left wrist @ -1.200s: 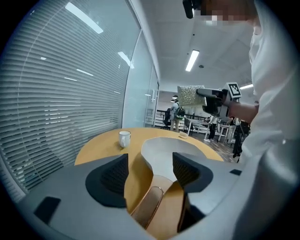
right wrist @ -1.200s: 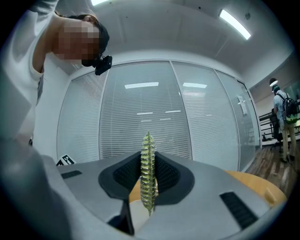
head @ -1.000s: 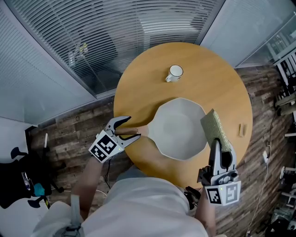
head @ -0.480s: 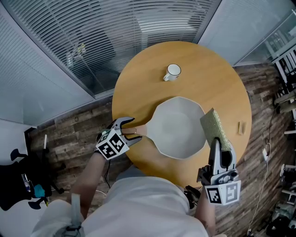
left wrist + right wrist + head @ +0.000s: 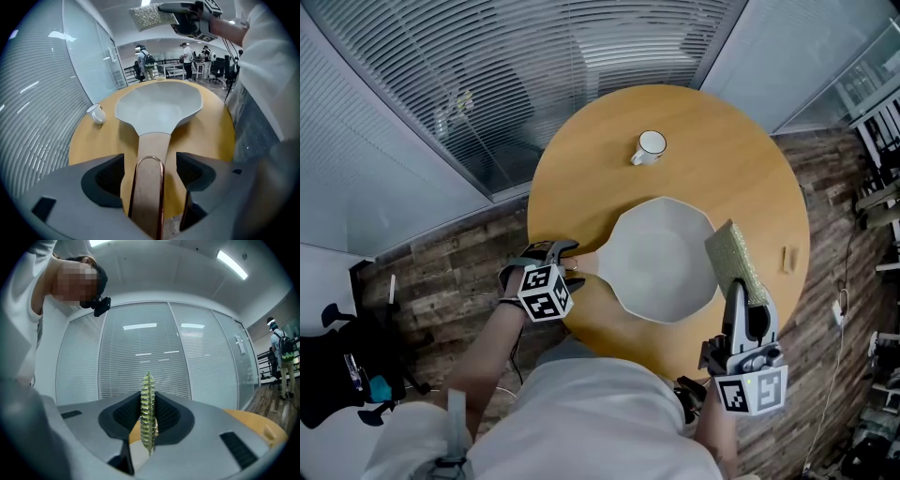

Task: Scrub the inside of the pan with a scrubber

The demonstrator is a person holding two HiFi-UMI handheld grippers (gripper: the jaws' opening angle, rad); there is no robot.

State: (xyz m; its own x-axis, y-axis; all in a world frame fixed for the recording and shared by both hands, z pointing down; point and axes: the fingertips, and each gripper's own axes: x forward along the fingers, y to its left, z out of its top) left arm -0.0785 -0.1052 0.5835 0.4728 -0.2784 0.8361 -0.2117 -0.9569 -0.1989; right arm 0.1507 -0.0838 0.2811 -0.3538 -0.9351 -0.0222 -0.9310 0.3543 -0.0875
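On the round table (image 5: 750, 178) sits the pan (image 5: 661, 262), its handle (image 5: 150, 187) between the left gripper's (image 5: 572, 264) jaws, which have just been opening and stand clear of it. The right gripper (image 5: 149, 427) clamps the scrubber (image 5: 733, 255) above the pan's right rim.

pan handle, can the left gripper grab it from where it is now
Probably yes: the left gripper's jaws, just opened wider, straddle the handle with a gap each side, nothing else between.
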